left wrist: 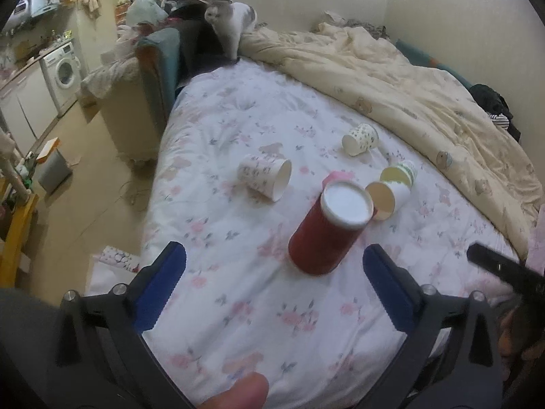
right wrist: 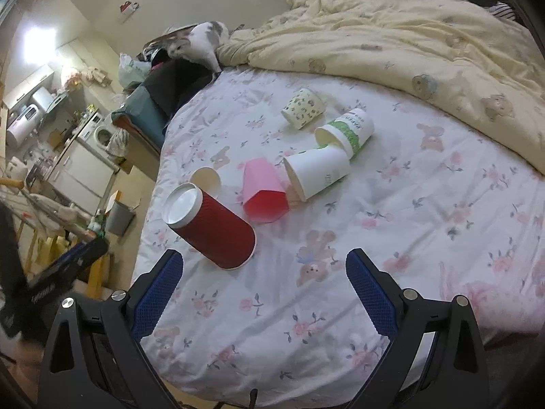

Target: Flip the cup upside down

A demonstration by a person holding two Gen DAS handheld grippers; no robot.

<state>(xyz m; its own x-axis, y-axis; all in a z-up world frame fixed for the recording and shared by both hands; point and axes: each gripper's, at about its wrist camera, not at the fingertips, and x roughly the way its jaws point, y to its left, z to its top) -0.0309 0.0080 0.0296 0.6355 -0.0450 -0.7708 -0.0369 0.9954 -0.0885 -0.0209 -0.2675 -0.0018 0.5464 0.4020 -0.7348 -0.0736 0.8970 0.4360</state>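
Note:
A red ribbed cup (left wrist: 323, 235) stands upside down on the floral bedsheet, white base up; it also shows in the right wrist view (right wrist: 214, 231). My left gripper (left wrist: 274, 259) is open and empty, just in front of the red cup, not touching it. My right gripper (right wrist: 264, 269) is open and empty, the red cup just beyond its left finger. A pink cup (right wrist: 264, 192) lies on its side behind the red one. A white cup (right wrist: 318, 172), a green-banded cup (right wrist: 347, 131) and a patterned cup (right wrist: 303, 107) lie on their sides farther back. A floral cup (left wrist: 265, 177) lies on its side to the left.
A cream duvet (right wrist: 391, 41) is bunched along the far and right side of the bed. A white and grey cat (left wrist: 233, 24) stands at the bed's far corner. The bed's left edge (left wrist: 153, 184) drops to the floor with a bin (left wrist: 52, 170) and clutter.

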